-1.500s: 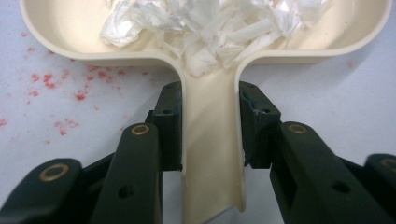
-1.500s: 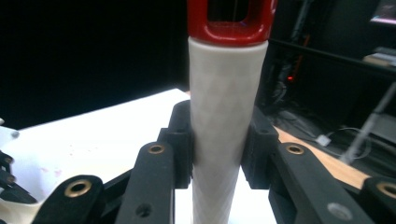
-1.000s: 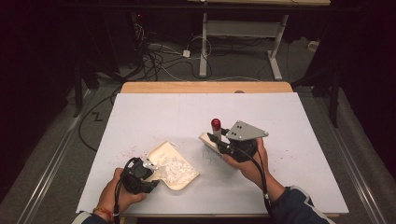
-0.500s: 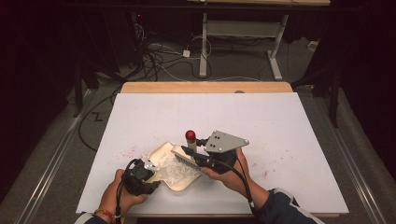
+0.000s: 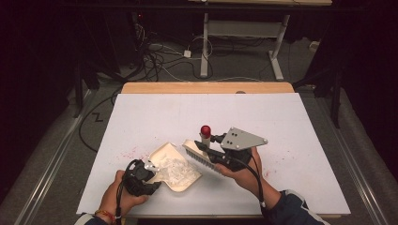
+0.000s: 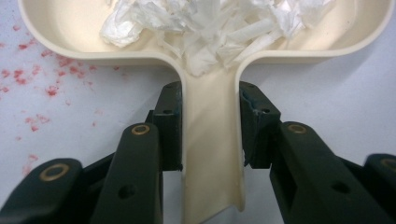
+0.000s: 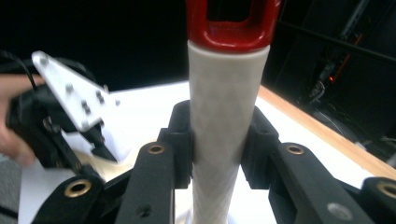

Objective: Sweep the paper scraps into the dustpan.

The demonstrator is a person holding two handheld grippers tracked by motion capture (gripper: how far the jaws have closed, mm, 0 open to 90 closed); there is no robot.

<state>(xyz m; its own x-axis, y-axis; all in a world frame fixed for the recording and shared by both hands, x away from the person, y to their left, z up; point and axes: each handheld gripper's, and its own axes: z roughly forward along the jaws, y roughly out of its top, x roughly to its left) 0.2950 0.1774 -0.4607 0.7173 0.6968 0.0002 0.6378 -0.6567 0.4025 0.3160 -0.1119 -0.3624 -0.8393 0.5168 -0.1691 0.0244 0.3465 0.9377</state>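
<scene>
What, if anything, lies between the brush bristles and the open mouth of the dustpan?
Nothing visible does. The brush, held by the right gripper, has its bristles right at the mouth of the dustpan, which the left gripper holds by its handle; paper scraps already lie inside.

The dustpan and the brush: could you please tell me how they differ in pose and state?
The dustpan lies flat on the table, holding crumpled white paper scraps; the brush is tilted, bristles at the pan's edge. The dustpan is all cream; the brush handle has a red end. Each is clamped at its handle, by the left tool and right tool respectively.

Dark room; cables (image 5: pixel 159 56) strewn on grey floor (image 5: pixel 56 154) behind white table (image 5: pixel 155 112).
</scene>
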